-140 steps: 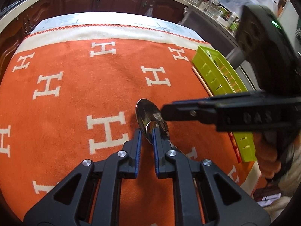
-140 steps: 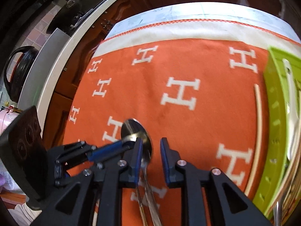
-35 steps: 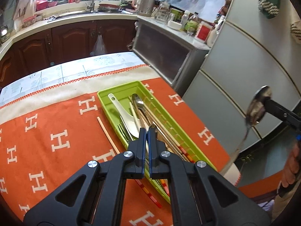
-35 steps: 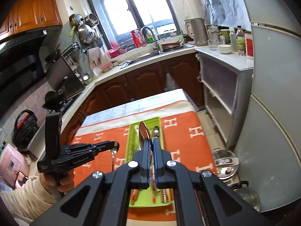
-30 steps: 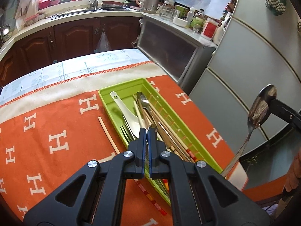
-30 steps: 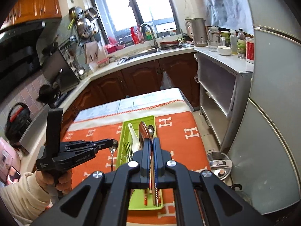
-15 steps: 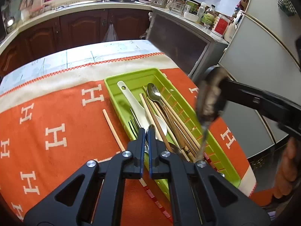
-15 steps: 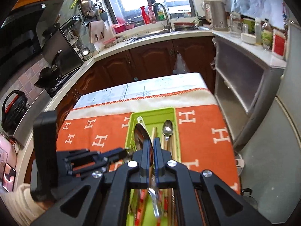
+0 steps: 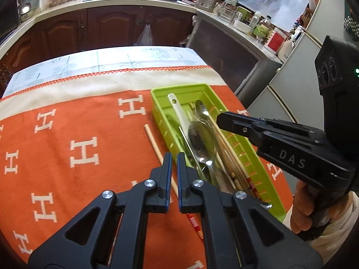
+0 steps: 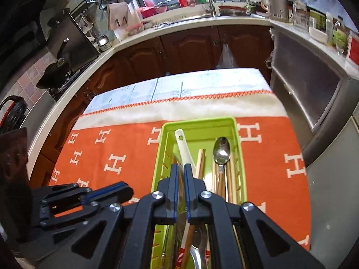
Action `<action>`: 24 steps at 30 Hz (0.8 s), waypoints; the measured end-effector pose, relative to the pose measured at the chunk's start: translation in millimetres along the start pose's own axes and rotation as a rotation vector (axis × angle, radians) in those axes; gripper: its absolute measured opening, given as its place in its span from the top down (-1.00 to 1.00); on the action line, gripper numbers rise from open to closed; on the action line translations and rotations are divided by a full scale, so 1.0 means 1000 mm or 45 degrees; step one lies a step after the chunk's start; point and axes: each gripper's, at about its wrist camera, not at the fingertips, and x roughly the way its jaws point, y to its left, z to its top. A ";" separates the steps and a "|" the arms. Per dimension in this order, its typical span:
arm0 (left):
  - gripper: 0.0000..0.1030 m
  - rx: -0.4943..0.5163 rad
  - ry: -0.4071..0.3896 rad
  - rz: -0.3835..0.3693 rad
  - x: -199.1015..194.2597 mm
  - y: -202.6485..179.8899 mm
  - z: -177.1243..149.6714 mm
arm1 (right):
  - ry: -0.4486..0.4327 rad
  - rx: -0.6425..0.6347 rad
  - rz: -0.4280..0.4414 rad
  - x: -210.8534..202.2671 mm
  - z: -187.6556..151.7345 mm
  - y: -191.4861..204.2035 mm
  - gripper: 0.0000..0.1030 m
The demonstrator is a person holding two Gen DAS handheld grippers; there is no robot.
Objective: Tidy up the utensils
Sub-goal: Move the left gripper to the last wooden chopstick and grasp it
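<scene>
A green slotted tray [image 9: 186, 87] lies on the orange cloth and holds a white ceramic spoon [image 9: 179, 112], a small metal spoon [image 9: 202, 111] and several wooden chopsticks. My right gripper [image 9: 221, 120] reaches in from the right, shut on the rim of a large metal spoon [image 9: 200, 139]. That spoon rests low among the tray's utensils. In the right wrist view the right gripper [image 10: 181, 168] points down into the tray [image 10: 197, 121]. My left gripper [image 9: 174, 157] is shut just left of the tray, with no utensil showing between its fingers.
A loose wooden chopstick [image 9: 154, 143] lies on the cloth beside the tray, running under my left fingers. A red-striped chopstick [image 9: 195, 224] lies nearer me. A hand [image 9: 303, 208] holds the right gripper's handle. The table's right edge drops off beyond the tray; cabinets stand behind.
My right gripper has swung in from the right and down, bringing the large spoon from mid-air into the tray. My left gripper has drifted a little lower, towards the loose chopstick.
</scene>
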 end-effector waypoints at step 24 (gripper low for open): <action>0.15 -0.090 0.149 0.086 0.004 0.022 -0.037 | 0.068 0.171 0.095 -0.021 -0.043 0.015 0.90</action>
